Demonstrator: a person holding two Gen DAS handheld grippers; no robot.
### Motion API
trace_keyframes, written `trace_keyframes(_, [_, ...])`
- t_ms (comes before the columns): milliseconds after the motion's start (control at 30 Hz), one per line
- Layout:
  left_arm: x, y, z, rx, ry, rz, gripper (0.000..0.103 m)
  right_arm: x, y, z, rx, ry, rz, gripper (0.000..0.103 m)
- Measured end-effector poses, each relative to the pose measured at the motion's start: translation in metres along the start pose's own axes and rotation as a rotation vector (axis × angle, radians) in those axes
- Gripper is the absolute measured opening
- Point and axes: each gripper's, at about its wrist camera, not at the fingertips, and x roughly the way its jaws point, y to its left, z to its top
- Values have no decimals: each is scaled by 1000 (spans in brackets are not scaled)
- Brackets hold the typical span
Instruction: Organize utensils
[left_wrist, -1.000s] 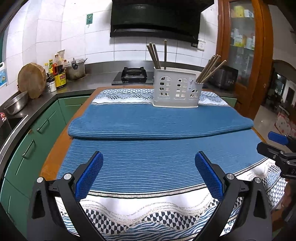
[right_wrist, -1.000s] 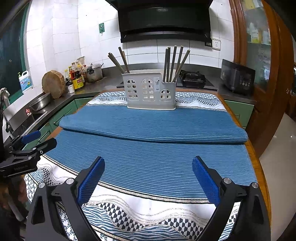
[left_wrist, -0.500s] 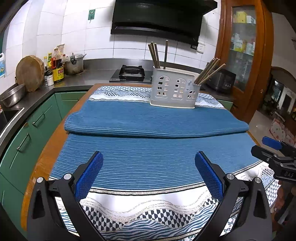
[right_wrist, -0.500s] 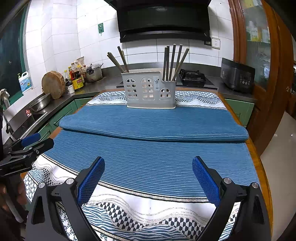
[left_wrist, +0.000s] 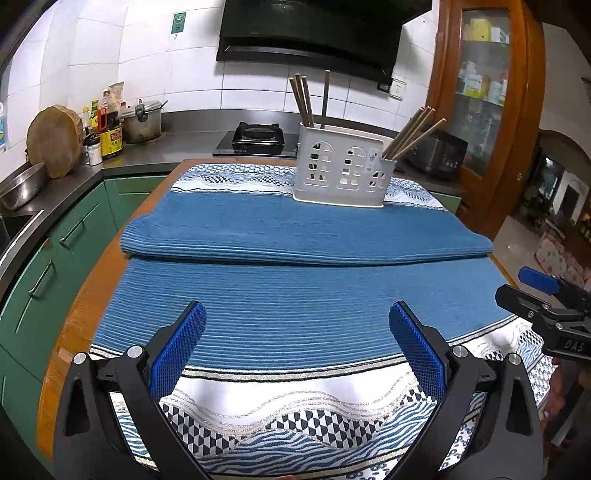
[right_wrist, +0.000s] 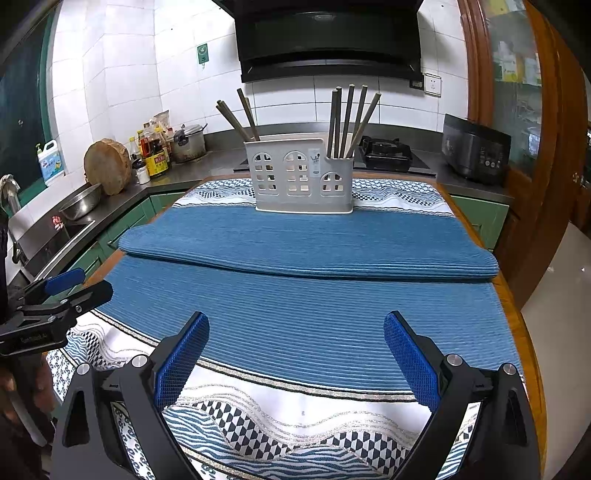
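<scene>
A white plastic utensil holder (left_wrist: 341, 173) (right_wrist: 301, 177) stands at the far end of the table on a blue cloth (left_wrist: 295, 295) (right_wrist: 314, 306). Brown chopsticks stand in its left end (left_wrist: 303, 99) (right_wrist: 240, 118) and its right end (left_wrist: 413, 134) (right_wrist: 351, 118). My left gripper (left_wrist: 297, 314) is open and empty above the near part of the cloth; it also shows in the right wrist view (right_wrist: 55, 299). My right gripper (right_wrist: 295, 325) is open and empty over the near part of the cloth; it also shows in the left wrist view (left_wrist: 543, 302).
A folded blue mat (left_wrist: 306, 236) lies across the table's middle. A counter to the left holds a round wooden board (left_wrist: 55, 140), a steel bowl (left_wrist: 20, 184), bottles and a pot (left_wrist: 142, 120). A gas stove (left_wrist: 258, 134) and a black cooker (right_wrist: 476, 147) stand behind.
The left wrist view has shifted a little, so the holder and table sit lower and nearer the centre. Both grippers stay open and empty.
</scene>
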Motion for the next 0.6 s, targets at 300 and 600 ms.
trace_keyframes(300, [3,-3,-1,10,11,-8,98,2,2,-1,0,6,-2,92])
trace_keyframes(600, [6,-6,-1,8,17,-19,98,3,2,-2,1,8,-3,92])
